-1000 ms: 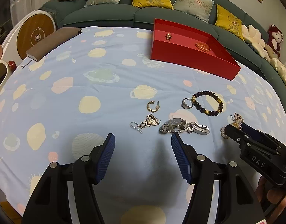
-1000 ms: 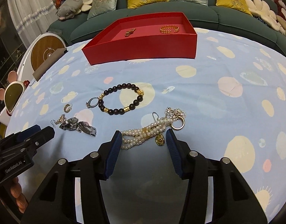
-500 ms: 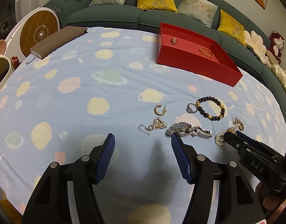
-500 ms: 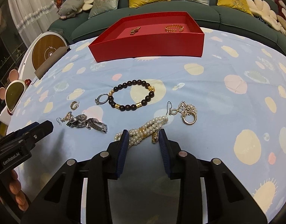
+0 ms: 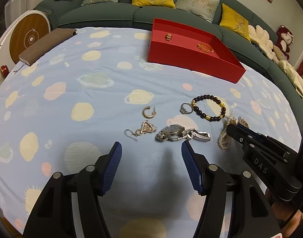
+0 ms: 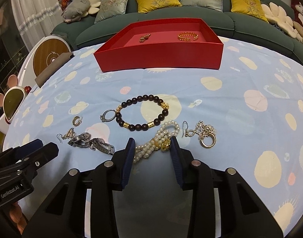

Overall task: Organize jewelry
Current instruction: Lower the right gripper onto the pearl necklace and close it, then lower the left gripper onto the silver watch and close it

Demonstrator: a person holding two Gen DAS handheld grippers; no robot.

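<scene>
A pearl bracelet with a gold charm (image 6: 159,140) lies on the blue tablecloth between the pads of my right gripper (image 6: 152,145), whose jaws have closed in on it from both sides. In the left wrist view the pearls (image 5: 224,138) look lifted and bunched at the right gripper's tip. My left gripper (image 5: 151,152) is open and empty, just short of a silver watch (image 5: 179,132) and a dangling earring (image 5: 143,130). A dark bead bracelet (image 6: 143,115), a ring (image 6: 108,116), a gold hoop earring (image 6: 77,120) and a flower earring (image 6: 205,134) lie nearby.
A red tray (image 6: 161,53) at the table's far side holds a gold bracelet (image 6: 187,36) and a small gold piece (image 6: 144,37). A brown notebook (image 5: 46,45) lies at the far left edge. A green sofa with cushions curves behind the table.
My right gripper has moved forward over the pearl bracelet and its jaws have narrowed around it. My left gripper drew back a little and stays open.
</scene>
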